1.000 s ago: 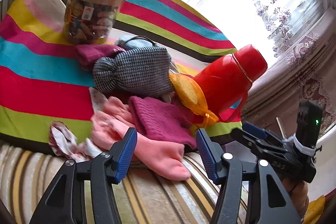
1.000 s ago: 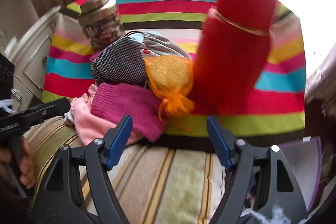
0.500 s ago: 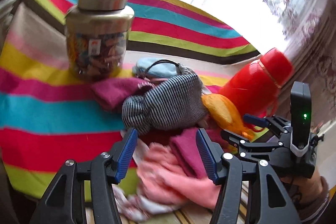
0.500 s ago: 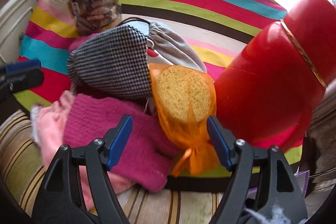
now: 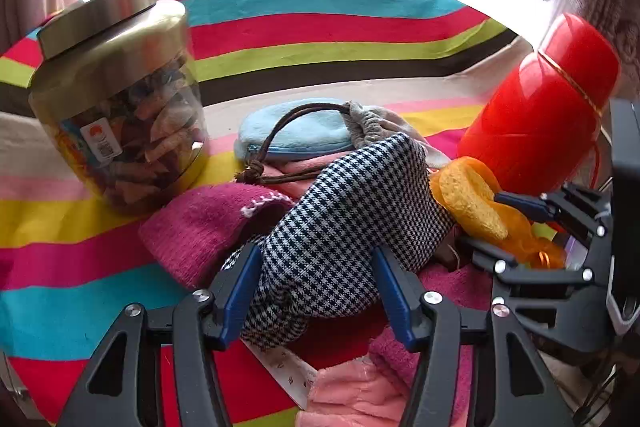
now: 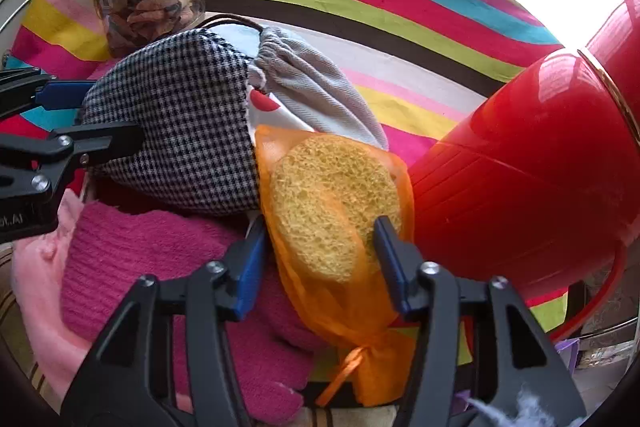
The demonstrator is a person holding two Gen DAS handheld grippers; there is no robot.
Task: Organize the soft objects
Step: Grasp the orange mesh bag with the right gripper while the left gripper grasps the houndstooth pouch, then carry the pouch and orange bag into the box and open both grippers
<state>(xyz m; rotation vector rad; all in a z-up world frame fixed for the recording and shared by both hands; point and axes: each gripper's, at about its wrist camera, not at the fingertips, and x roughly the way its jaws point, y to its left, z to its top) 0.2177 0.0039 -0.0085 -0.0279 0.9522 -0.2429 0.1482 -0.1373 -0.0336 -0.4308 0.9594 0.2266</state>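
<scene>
A houndstooth drawstring pouch (image 5: pixel 340 223) lies on a heap of soft things on the striped cloth. My left gripper (image 5: pixel 316 287) is open, its jaws on either side of the pouch's near end. A yellow sponge in an orange mesh bag (image 6: pixel 332 219) leans beside the pouch (image 6: pixel 180 131). My right gripper (image 6: pixel 320 259) is open, its jaws astride the sponge bag. Magenta knit pieces (image 6: pixel 160 267), pink fleece (image 5: pixel 360 395) and a light blue pouch (image 5: pixel 296 135) lie in the heap. The right gripper also shows in the left wrist view (image 5: pixel 496 223), at the sponge bag (image 5: pixel 472 199).
A glass jar with a metal lid (image 5: pixel 116 107) stands at the left on the striped cloth (image 5: pixel 320 27). A red plastic jug (image 5: pixel 544 107) stands right of the sponge bag, close to my right gripper. A bright window lies behind.
Both grippers moved forward into the heap. The left now straddles the houndstooth pouch and the right straddles the sponge bag. Both jaws stay open.
</scene>
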